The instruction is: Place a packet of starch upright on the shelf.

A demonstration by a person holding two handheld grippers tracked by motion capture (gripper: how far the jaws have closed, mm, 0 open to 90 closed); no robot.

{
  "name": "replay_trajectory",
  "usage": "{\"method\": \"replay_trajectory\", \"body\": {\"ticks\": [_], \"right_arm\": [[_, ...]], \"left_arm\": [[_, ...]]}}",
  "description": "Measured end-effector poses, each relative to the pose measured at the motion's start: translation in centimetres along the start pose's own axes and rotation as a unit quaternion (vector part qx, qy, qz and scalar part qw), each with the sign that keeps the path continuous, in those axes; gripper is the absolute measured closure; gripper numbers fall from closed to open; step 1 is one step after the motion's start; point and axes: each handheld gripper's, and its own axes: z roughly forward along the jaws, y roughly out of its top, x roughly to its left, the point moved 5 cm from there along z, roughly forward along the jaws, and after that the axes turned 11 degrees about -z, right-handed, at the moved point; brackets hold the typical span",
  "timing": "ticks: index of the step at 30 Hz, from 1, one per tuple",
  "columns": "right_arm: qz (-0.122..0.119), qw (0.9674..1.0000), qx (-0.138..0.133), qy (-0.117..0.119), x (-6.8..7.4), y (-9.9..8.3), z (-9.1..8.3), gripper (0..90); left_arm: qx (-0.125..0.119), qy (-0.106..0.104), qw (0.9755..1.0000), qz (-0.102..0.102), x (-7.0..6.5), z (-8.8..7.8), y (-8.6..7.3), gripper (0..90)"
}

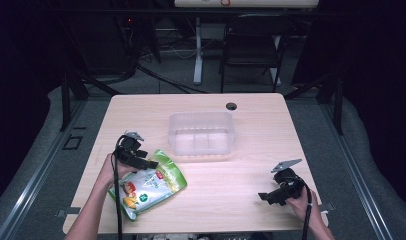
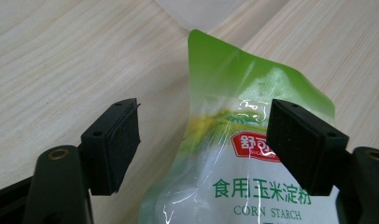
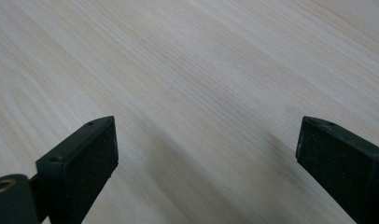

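Dark surroundings close in on a pale wood-grain surface, with a black chair and a white post standing on the grey floor beyond its far edge. A small dark round hole sits in the surface near that far edge. Toward the far middle stands a clear plastic container, open on top, with dividers faintly visible inside.

Near the front left lies a green and white pouch of corn starch, flat on the surface and turned at an angle, its green sealed end pointing toward the container. The person's left hand holds the left claw over that upper part of the pouch. In the left gripper view the two black jaws stand apart, one over bare wood to the side of the pouch and the other over its printed front; the pouch lies between and beneath them, and nothing is clamped. A corner of the clear container shows just past the pouch's sealed end. Whether the pads touch the film cannot be told.

At the front right, well apart from the pouch, the right hand holds the right claw low over bare surface, pointing toward the left. In the right gripper view its jaws are spread wide with bare wood between them.
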Motion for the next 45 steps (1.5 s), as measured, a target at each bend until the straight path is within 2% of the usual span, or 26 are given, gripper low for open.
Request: {"method": "replay_trajectory", "body": {"ticks": [3, 6, 7, 8, 9, 12, 13, 15, 16, 20, 23, 24, 29, 34, 35, 37, 38, 39, 40, 44, 45], "right_arm": [[-0.001, 1.0, 0.001, 0.0, 0.0, 0.0, 0.0, 5.2], [-0.003, 1.0, 0.001, 0.0, 0.0, 0.0, 0.0, 5.2], [-0.002, 1.0, 0.001, 0.0, 0.0, 0.0, 0.0, 5.2], [-0.002, 1.0, 0.001, 0.0, 0.0, 0.0, 0.0, 5.2], [-0.002, 1.0, 0.0, 0.0, 0.0, 0.0, 0.0, 5.3], [-0.001, 1.0, 0.001, 0.001, 0.0, 0.0, 0.0, 5.4], [-0.002, 1.0, 0.001, 0.001, 0.0, 0.0, 0.0, 5.4], [-0.002, 1.0, 0.001, 0.001, 0.0, 0.0, 0.0, 5.4], [-0.002, 1.0, 0.001, 0.001, 0.0, 0.0, 0.0, 5.4], [-0.002, 1.0, 0.001, 0.002, 0.0, 0.0, 0.1, 5.4], [0.0, 1.0, 0.001, 0.001, 0.0, -0.1, 0.0, 5.5], [0.0, 1.0, 0.003, 0.002, 0.0, -0.1, 0.0, 5.6], [-0.003, 1.0, 0.003, 0.003, 0.0, -0.1, -0.1, 5.6], [-0.004, 1.0, 0.002, 0.003, 0.0, -0.1, 0.0, 5.5], [-0.004, 1.0, 0.002, 0.003, 0.0, -0.1, 0.0, 5.5], [-0.004, 1.0, 0.002, 0.004, 0.0, -0.1, 0.0, 5.5], [-0.004, 1.0, 0.002, 0.004, 0.0, -0.1, 0.0, 5.5], [-0.004, 1.0, 0.003, 0.004, 0.0, -0.1, 0.0, 5.5], [-0.004, 1.0, 0.003, 0.004, 0.0, -0.1, 0.0, 5.5], [-0.007, 0.9999, 0.006, 0.008, 0.0, -0.1, 0.0, 5.5], [-0.007, 0.9999, 0.005, 0.008, 0.0, -0.1, 0.0, 5.5]], "left_arm": [[0.009, -0.003, 0.9999, 0.006, 0.0, 0.3, 0.0, 35.3], [0.021, -0.004, 0.9997, 0.01, -0.1, 0.7, -0.1, 40.1], [0.027, -0.006, 0.9995, 0.013, -0.1, 0.8, -0.2, 45.4], [0.028, -0.007, 0.9995, 0.012, -0.1, 0.9, -0.3, 45.4], [0.03, -0.006, 0.9995, 0.012, -0.1, 1.0, -0.3, 50.5], [0.043, 0.001, 0.9989, 0.02, 0.0, 1.2, -0.6, 54.4], [0.046, 0.006, 0.9987, 0.022, 0.0, 1.2, -0.7, 61.2], [0.043, 0.006, 0.9988, 0.021, 0.0, 1.2, -0.7, 68.9], [0.046, 0.005, 0.9987, 0.021, 0.0, 1.2, -0.7, 68.9], [0.048, 0.003, 0.9985, 0.025, -0.4, 1.3, -0.9, 81.4], [0.042, -0.005, 0.999, 0.012, -0.6, 1.5, -0.9, 88.9], [0.042, -0.01, 0.999, 0.01, -0.8, 1.6, -0.9, 89.2], [0.036, -0.009, 0.9993, -0.003, -2.1, 2.3, -0.6, 89.7], [0.02, 0.011, 0.9995, -0.02, -2.8, 2.8, 0.0, 89.7], [0.019, 0.013, 0.9996, -0.019, -2.8, 2.9, 0.0, 89.7], [0.024, 0.021, 0.9995, -0.003, -2.9, 2.8, 0.0, 89.0], [0.023, 0.021, 0.9995, 0.001, -2.9, 2.8, 0.1, 86.9], [0.023, 0.019, 0.9995, 0.007, -2.9, 2.8, 0.1, 76.9], [0.031, 0.011, 0.9993, 0.016, -2.9, 2.9, 0.1, 76.9], [0.05, -0.006, 0.9985, 0.022, -2.9, 3.4, 0.3, 55.7], [0.055, -0.018, 0.9979, 0.028, -2.9, 3.6, 0.4, 50.0]]}}
